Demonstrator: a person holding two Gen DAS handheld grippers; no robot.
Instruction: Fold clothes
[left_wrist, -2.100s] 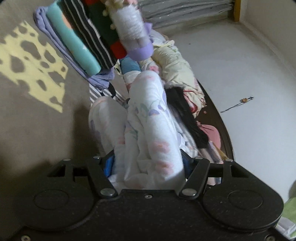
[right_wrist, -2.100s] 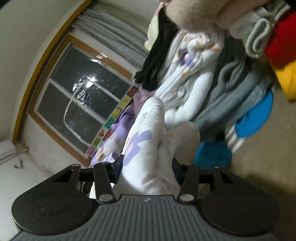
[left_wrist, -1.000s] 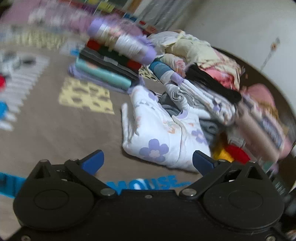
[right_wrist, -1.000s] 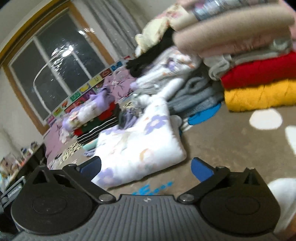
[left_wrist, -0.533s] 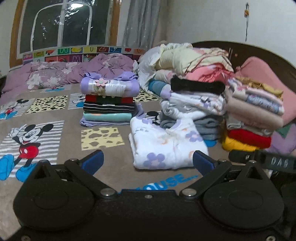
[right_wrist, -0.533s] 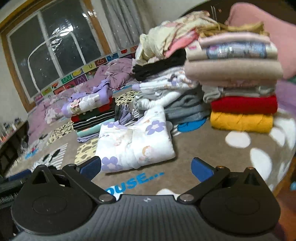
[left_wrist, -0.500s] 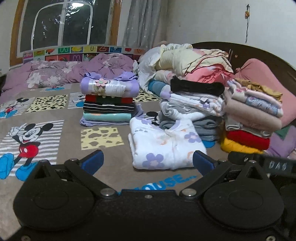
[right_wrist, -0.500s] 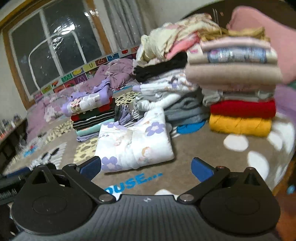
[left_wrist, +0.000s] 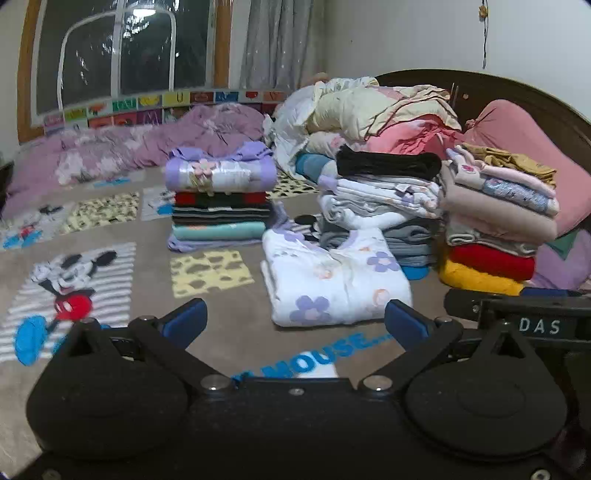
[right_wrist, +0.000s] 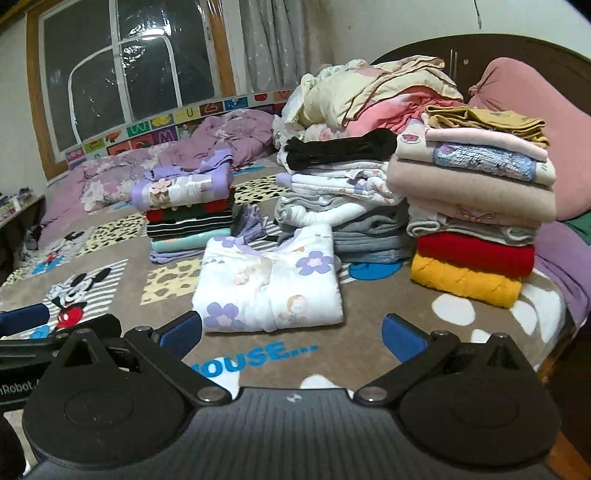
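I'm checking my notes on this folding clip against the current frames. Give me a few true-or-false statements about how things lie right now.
1. The white floral garment lies folded on the blanket, with no gripper touching it. True.
2. The left gripper is shut on the floral garment. False: its fingers stand wide apart and hold nothing.
3. In the right-hand stack, the red sweater lies directly on the yellow sweater. True.
4. The right gripper is shut. False: it is open and empty.
5. A black garment tops the middle stack. True.
6. The floral garment sits on top of the left stack. False: that stack is topped by a purple-edged bundle; the garment lies on the blanket in front.
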